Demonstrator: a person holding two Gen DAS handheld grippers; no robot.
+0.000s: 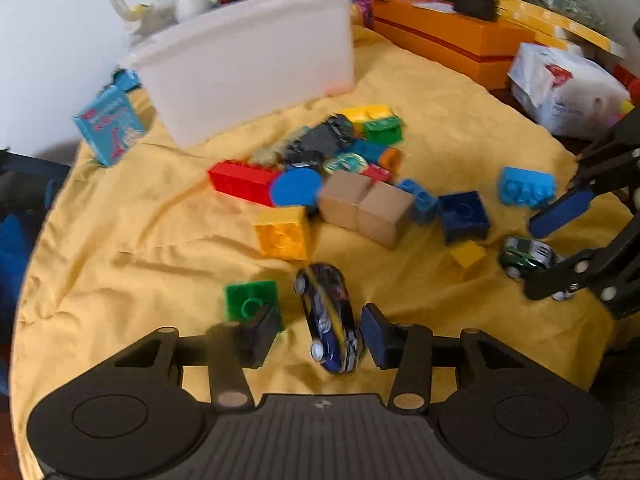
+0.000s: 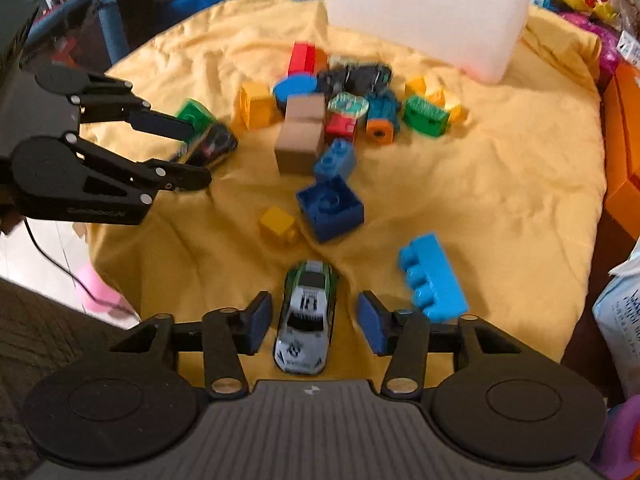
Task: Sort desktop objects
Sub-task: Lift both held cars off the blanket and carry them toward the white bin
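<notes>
Left gripper, jaws spread, flanked the dark blue toy car at lower centre; right gripper, likewise spread, flanked the silver-green toy car on the yellow cloth.

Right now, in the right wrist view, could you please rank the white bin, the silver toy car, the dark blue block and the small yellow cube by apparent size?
1. White bin
2. Silver toy car, though nearness to the camera enlarges it
3. Dark blue block, not clearly smaller in truth
4. Small yellow cube
</notes>
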